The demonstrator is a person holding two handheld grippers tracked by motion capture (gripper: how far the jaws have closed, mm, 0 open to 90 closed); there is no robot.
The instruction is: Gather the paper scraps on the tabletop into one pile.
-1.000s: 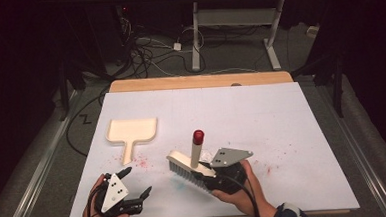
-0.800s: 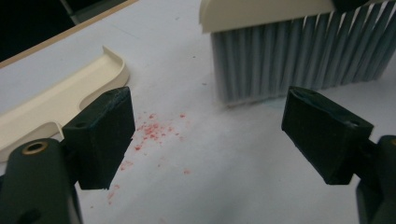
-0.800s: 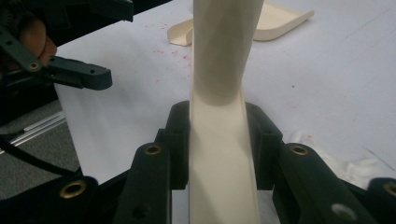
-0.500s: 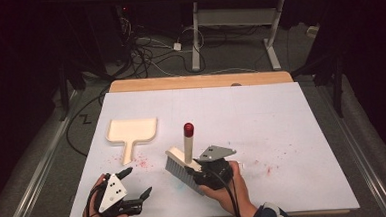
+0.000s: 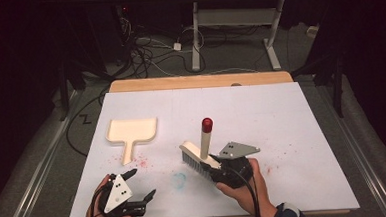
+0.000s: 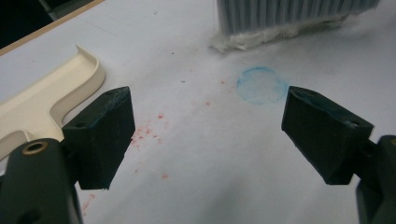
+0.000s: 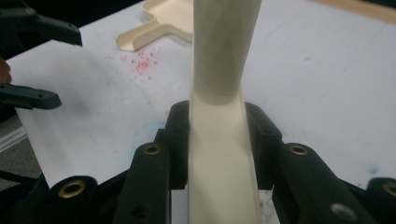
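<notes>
High view: white-covered table [image 5: 281,114], wooden strip along its far edge. Right gripper [image 5: 219,168] sits near the near edge, right of centre, held by the right hand [image 5: 245,188], grey three-cornered plate on top. Its jaws are clamped on the cream body of a brush [image 5: 199,155]; the handle tilts up toward the far side and ends in a red tip [image 5: 207,123]. Bristles point down at the table's surface, left of the gripper.

Right gripper view: both black jaws press flat against either side of the cream brush handle [image 7: 223,140], no gap.

Left gripper [image 5: 137,184] is at the near-left corner area, held in the left hand [image 5: 106,213], jaws spread wide with nothing between them. Left gripper view: wide gap between the jaws, bare table below, a faint blue ring mark [image 6: 261,85] ahead, grey brush bristles [image 6: 289,14] at the top with a white wad of something under them; cannot tell what it is.

Cream dustpan [image 5: 131,133] lies flat left of centre, handle pointing to the near edge, apart from both grippers. Red specks [image 5: 138,161] scatter beside its handle; more faint red specks [image 5: 303,148] toward the right side. Blue smudge [image 5: 178,179] lies between the two grippers.
</notes>
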